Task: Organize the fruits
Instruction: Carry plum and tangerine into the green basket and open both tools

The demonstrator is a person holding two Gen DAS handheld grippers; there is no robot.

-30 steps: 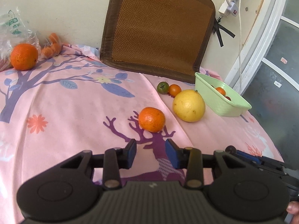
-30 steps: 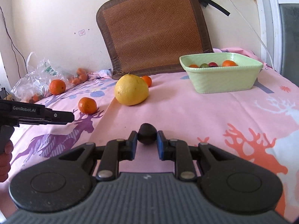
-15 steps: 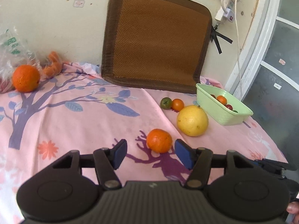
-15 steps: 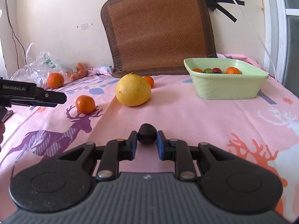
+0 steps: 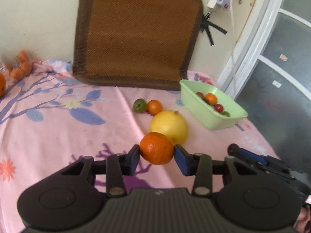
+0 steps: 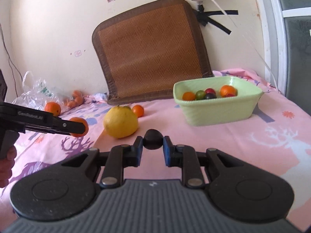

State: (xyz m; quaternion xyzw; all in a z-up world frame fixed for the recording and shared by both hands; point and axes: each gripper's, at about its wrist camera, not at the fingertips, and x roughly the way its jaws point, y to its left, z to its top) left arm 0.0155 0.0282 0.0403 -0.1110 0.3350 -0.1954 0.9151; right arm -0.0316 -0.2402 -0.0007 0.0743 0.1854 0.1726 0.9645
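Observation:
My left gripper (image 5: 157, 154) is shut on an orange mandarin (image 5: 156, 148) and holds it above the pink cloth; it also shows in the right wrist view (image 6: 78, 126). My right gripper (image 6: 152, 145) is shut on a small dark fruit (image 6: 152, 141). A large yellow citrus (image 5: 171, 125) (image 6: 120, 122) lies just behind the mandarin. A light green basket (image 5: 210, 104) (image 6: 215, 104) with several small fruits stands at the right. A small green fruit (image 5: 139, 105) and a small orange fruit (image 5: 154, 106) (image 6: 138, 110) lie on the cloth.
A brown woven mat (image 5: 136, 36) leans on the back wall. At the far left lie a plastic bag (image 6: 37, 93), an orange (image 6: 52, 108) and orange pieces (image 5: 21, 68). A window frame (image 5: 252, 44) borders the right side.
My left gripper closed in on the mandarin, gripped it and lifted it off the cloth. My right gripper rose and tilted with the dark fruit still in it.

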